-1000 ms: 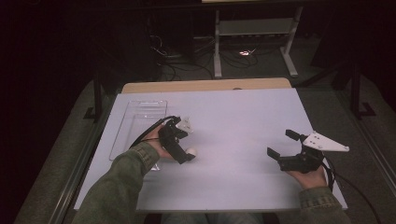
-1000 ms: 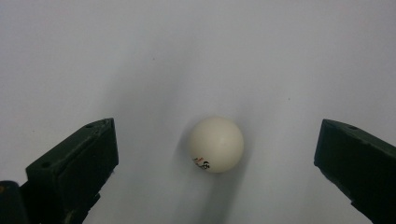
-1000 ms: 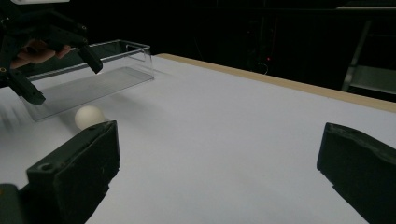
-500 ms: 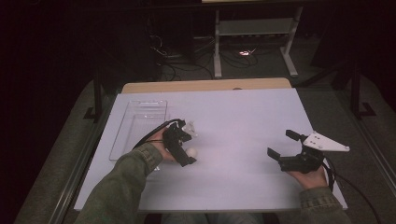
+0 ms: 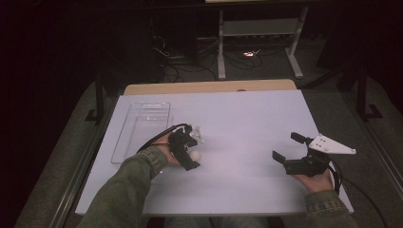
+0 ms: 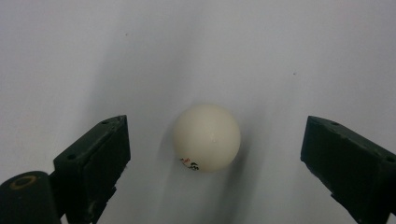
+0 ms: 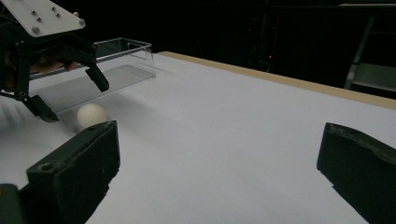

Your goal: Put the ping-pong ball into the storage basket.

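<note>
Since the earlier frames your left gripper (image 6: pixel 212 154) has shifted a little toward the table's middle and now straddles the white ball (image 6: pixel 207 137), jaws spread wide, neither touching it. The ball sits on the white table (image 5: pixel 247 123), just beside the clear tray (image 5: pixel 142 124). This placement suggests a grasp is next; closing squarely matters, since a ball rolls easily. Your right gripper (image 5: pixel 289 147) rests well apart at the table's right, jaws released and holding nothing.
</note>
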A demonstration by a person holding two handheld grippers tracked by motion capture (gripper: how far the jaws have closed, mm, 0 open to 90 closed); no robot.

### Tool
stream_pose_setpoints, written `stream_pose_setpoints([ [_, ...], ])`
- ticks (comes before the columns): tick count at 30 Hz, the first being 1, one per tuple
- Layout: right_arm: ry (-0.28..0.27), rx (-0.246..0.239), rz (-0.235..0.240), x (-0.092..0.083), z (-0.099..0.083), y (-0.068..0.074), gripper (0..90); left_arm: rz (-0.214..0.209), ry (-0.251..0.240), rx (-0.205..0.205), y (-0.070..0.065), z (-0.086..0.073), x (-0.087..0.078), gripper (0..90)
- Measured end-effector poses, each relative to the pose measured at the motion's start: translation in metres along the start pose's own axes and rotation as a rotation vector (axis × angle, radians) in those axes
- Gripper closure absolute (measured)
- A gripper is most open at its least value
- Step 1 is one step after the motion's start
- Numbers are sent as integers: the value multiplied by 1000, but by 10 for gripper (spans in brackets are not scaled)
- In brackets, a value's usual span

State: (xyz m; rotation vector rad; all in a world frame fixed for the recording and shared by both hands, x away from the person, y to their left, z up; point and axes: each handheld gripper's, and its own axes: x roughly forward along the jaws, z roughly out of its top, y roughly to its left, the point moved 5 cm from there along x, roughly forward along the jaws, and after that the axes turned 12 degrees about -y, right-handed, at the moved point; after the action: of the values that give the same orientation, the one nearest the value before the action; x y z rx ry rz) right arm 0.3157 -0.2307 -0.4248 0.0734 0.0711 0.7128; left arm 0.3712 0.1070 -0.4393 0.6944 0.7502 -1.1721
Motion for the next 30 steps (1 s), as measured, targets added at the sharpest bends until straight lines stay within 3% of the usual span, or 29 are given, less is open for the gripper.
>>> stream_pose_setpoints([
  [8,1,-1,2,0,0,0,0,4,24,17,1,1,3,140],
  [15,1,-1,2,0,0,0,0,-17,50,16,-1,0,7,199],
  [30,2,0,1,-1,0,0,0,12,79,66,3,-3,10,345],
])
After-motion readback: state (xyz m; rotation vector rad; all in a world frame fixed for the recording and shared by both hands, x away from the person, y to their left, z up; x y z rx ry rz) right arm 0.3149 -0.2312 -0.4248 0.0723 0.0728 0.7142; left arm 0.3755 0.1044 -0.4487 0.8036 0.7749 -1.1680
